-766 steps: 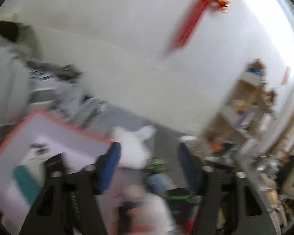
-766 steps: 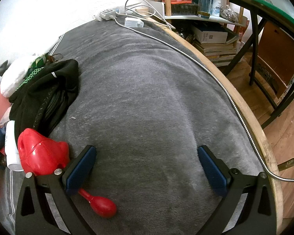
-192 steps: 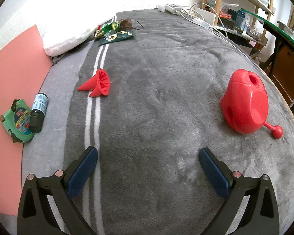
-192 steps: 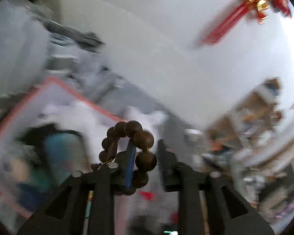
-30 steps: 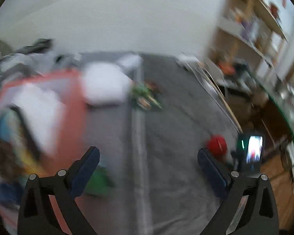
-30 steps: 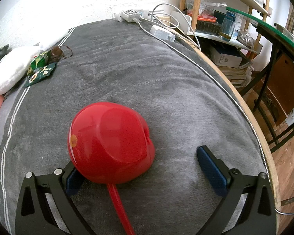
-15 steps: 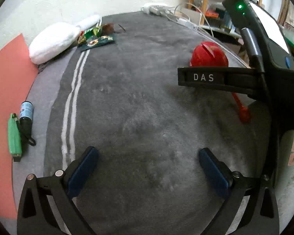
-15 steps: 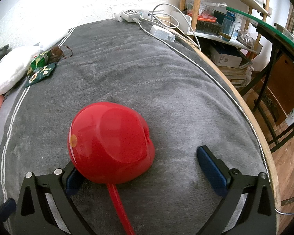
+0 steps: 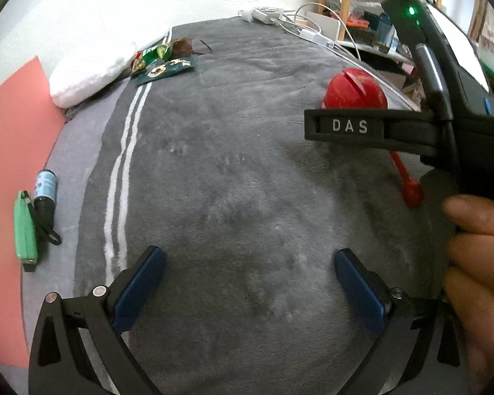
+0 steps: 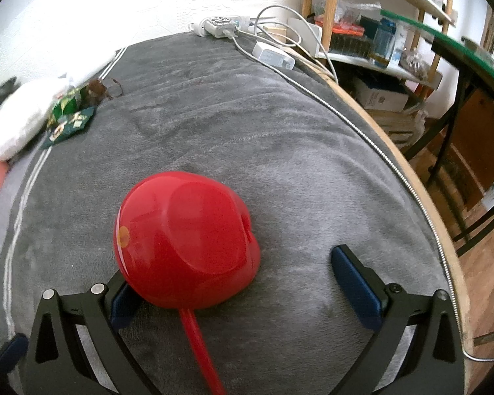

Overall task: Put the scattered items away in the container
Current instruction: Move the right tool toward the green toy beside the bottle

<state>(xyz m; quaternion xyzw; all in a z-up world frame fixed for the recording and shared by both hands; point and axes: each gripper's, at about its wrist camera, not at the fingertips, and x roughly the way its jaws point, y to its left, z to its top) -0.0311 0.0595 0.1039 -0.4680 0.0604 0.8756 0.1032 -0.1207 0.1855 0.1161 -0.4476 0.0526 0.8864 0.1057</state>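
Left tool [image 9: 247, 283] now lower, spread; red watering can [image 10: 184, 240] between spread right tool [image 10: 237, 283] fingers.

Wall: white, faintly textured [image 10: 168, 3], brightly lit along the far edge of the surface.
Surface: dark grey plush blanket [image 10: 247, 121] with two pale stripes [image 9: 122, 177] near its left edge.
Right edge: curved wooden rim [image 10: 421, 187], a metal flexible hose [image 10: 372, 144] running along it.
Far right corner: white power strip [image 10: 219, 26] with tangled cables.
Furniture: wooden shelf unit [image 10: 329, 10] crowded with boxes; dark-framed table with green glass top [image 10: 451, 46].
Floor: brown wood [image 10: 484, 263].
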